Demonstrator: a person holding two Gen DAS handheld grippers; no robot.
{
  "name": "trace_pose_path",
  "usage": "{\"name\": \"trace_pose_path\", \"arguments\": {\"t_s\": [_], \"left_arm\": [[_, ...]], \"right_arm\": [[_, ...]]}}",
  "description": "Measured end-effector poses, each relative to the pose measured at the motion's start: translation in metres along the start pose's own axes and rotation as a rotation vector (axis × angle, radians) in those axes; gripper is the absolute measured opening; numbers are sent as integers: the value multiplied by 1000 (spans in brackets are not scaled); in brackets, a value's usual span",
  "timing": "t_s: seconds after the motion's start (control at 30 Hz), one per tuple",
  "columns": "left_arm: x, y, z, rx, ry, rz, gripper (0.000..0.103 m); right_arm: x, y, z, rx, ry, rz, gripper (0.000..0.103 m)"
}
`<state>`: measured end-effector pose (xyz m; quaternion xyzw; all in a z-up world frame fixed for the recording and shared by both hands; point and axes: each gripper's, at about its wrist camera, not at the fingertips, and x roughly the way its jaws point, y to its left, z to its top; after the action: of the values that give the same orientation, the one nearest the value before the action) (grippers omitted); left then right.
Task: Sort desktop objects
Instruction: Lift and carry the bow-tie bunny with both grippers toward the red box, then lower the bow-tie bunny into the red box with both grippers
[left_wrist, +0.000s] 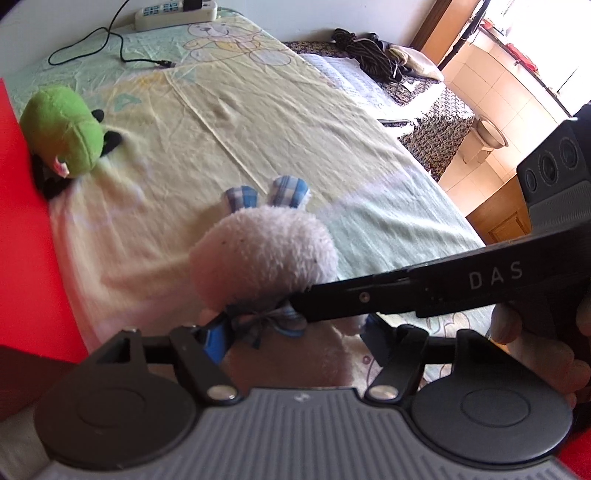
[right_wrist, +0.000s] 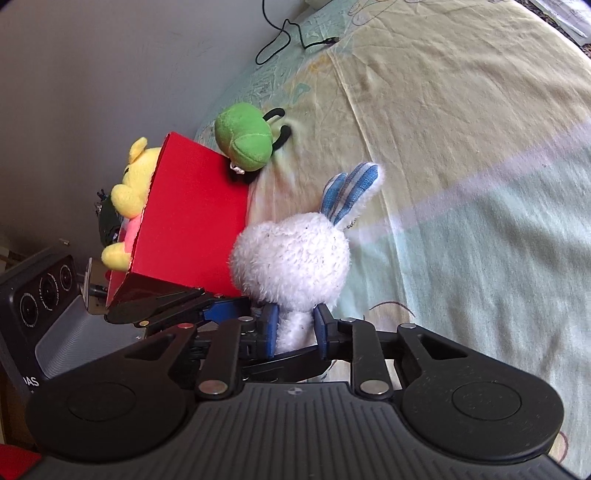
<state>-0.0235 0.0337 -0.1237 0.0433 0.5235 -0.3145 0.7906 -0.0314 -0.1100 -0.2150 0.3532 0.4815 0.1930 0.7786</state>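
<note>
A white plush rabbit (left_wrist: 266, 251) with blue plaid ears hangs above the bed. My right gripper (right_wrist: 295, 326) is shut on its narrow body just below the head (right_wrist: 291, 258). In the left wrist view that gripper's black finger (left_wrist: 332, 299) reaches in from the right to the rabbit's bow. My left gripper (left_wrist: 293, 339) has its blue pads half apart with the rabbit's lower body filling the gap; whether they squeeze it is unclear. A red box (right_wrist: 192, 214) stands just left of the rabbit, with a yellow plush bear (right_wrist: 133, 177) in it.
A green plush toy (left_wrist: 62, 129) leans against the red box (left_wrist: 26, 221) on the yellow-green sheet (left_wrist: 258, 122). A power strip (left_wrist: 173, 14) and black cable (left_wrist: 110, 40) lie at the far end. Beyond the bed's right edge is a second bed with dark clothes (left_wrist: 369, 51).
</note>
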Motion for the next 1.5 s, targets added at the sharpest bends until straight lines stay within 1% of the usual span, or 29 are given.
{"name": "trace_pose_path", "arguments": {"t_s": [0.1,0.2,0.4,0.63,0.77,0.87,0.93,1.03,1.23,1.3,1.37,1.43,1.5], "left_arm": [[-12,-4,-3,5,-22,1,71],[-31,-4,-5,28,-57,-18,71],[-72,-3,-14,120,-131,-64,71],[-127,13,-27,213,-231,-124,71],[-159,27,-36,264,-297,-134,71],[-180,40,-43,282,-340,-131,71],[-195,50,-46,286,-366,-121,71],[-212,65,-51,285,-403,-97,71],[-235,104,-57,234,-452,-17,71],[-238,114,-59,223,-459,19,71],[-239,127,-60,225,-464,77,71],[-237,144,-61,214,-450,123,71],[-230,158,-59,192,-426,154,71]], "right_arm": [[-8,12,-2,-43,1,10,23],[-17,26,-9,-54,-36,12,22],[-32,69,-34,-64,-168,-18,22],[-42,129,-61,-108,-347,-47,23],[-38,161,-74,-154,-433,-42,23],[-31,185,-78,-198,-476,-39,23],[-24,199,-78,-230,-495,-27,23],[-11,219,-74,-275,-502,-7,23],[24,245,-54,-362,-480,33,23],[38,253,-50,-381,-468,60,23],[55,259,-43,-395,-444,82,23],[76,263,-38,-423,-425,81,23],[93,267,-35,-440,-400,81,23]]}}
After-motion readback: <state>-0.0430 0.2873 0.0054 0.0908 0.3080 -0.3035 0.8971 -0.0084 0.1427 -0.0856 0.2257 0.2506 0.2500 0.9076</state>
